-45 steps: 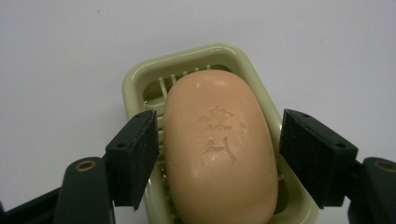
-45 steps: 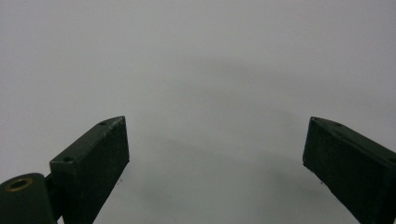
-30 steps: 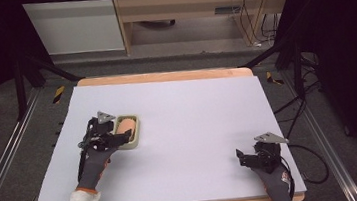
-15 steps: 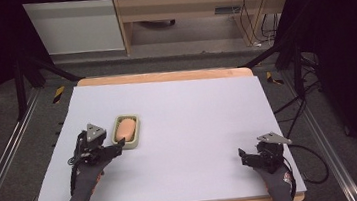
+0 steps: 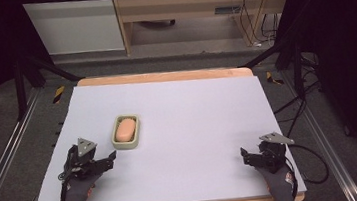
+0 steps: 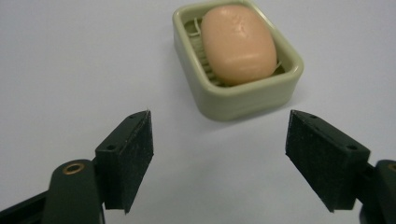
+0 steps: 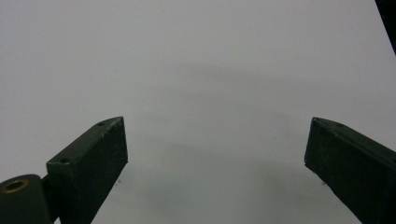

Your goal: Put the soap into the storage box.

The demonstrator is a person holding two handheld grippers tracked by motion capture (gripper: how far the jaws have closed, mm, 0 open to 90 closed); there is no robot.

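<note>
From the high view, the soap dish point(image 5: 126, 131) (a peach soap bar point(image 5: 125, 129) lies inside) sits left of centre on the table point(image 5: 194, 129), just beyond the left gripper point(image 5: 104, 164); the right gripper point(image 5: 248, 156) rests near the right front corner. In the left gripper view, jaws are spread, empty, the dish ahead. In the right gripper view, jaws are spread over bare table.

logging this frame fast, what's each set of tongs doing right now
Left tongs: open, holding nothing, short of the pale green plastic soap dish with the peach oval soap bar.
Right tongs: open, holding nothing, over the light grey table mat.
</note>
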